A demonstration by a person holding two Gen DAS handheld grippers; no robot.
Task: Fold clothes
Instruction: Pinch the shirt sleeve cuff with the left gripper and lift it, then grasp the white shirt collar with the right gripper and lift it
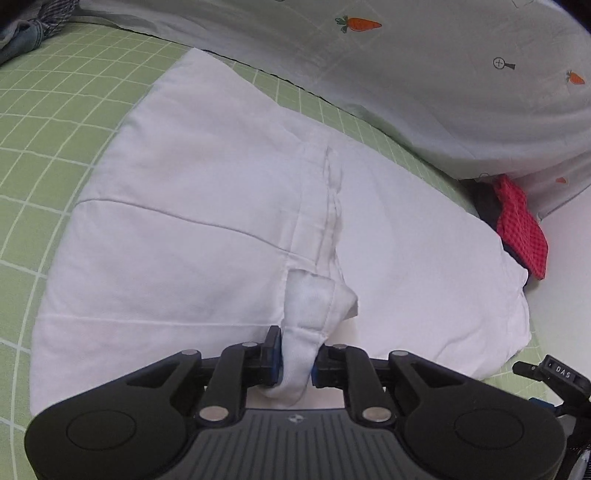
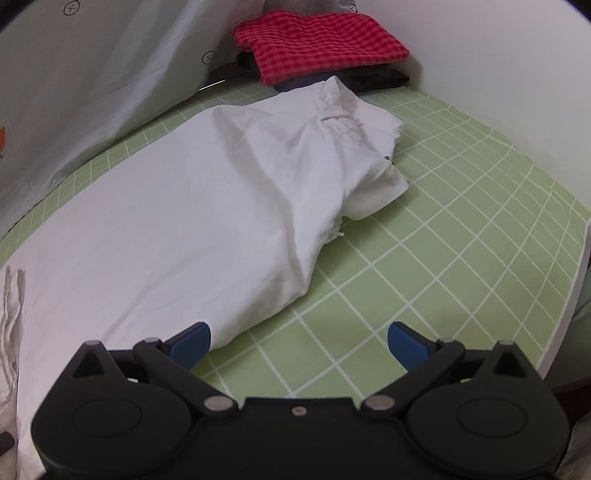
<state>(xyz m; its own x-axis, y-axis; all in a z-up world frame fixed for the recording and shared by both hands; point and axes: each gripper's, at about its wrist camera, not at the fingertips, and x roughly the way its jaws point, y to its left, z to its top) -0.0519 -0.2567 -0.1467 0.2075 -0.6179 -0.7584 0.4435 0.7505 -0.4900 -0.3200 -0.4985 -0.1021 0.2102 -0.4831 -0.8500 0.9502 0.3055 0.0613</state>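
Note:
A white garment lies spread on the green checked sheet. My left gripper is shut on a bunched hem of that white garment, the cloth pinched between both blue pads. In the right wrist view the same white garment stretches away from me, with a crumpled end at the far side. My right gripper stands wide open just above the green sheet. Its left fingertip is beside the garment's near edge and nothing lies between the fingers.
A pale quilt with carrot prints rises along the far side. A folded red checked cloth sits on dark folded clothes by the white wall. Grey and denim clothing lies at the far left. The bed's edge runs at right.

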